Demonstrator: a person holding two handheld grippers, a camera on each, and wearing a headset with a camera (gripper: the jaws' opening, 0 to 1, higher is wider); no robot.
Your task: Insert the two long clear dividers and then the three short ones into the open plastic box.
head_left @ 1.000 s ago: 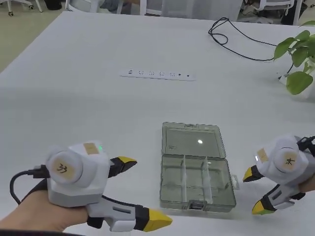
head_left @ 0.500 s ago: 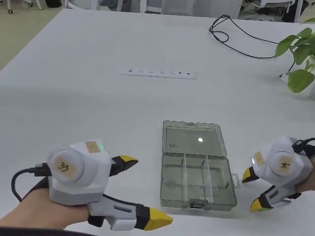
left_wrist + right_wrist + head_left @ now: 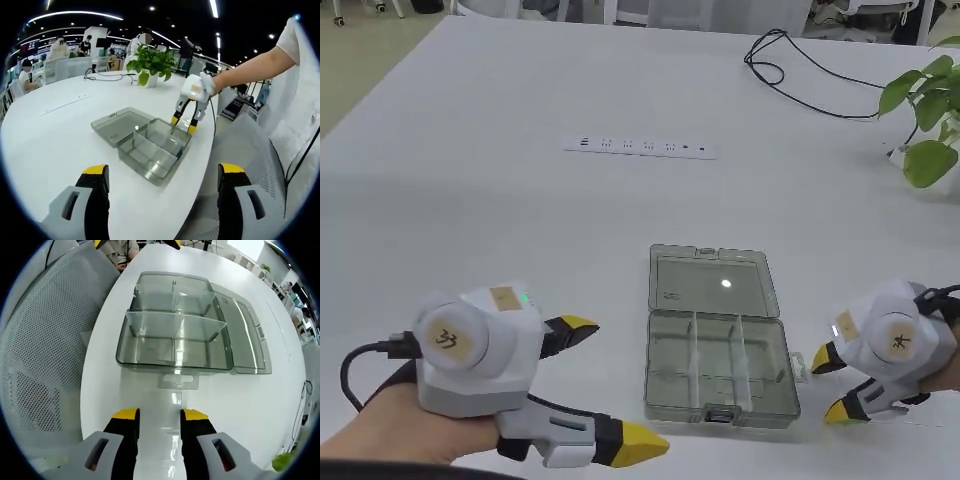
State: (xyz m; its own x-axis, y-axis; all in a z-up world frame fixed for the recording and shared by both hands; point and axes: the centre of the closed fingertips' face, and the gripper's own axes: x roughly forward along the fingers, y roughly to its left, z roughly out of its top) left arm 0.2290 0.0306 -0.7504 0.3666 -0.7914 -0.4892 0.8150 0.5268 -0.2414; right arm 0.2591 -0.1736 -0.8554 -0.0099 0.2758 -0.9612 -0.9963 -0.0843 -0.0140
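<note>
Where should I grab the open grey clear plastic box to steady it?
Probably its thin upright right-hand wall: bring the right gripper down from above, jaws straddling the rim. The grey clear plastic box lies open, so that wall stands free.

White table [image 3: 470, 150], power strip [image 3: 640, 150], potted plant [image 3: 925, 110].

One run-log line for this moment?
open plastic box on table | two long dividers seated | left claw open, empty, left of box | right claw open at box's right

Open-plan office: white table [image 3: 470, 200], mesh chair [image 3: 45, 340], power strip [image 3: 640, 150], ceiling lights [image 3: 215, 7].
</note>
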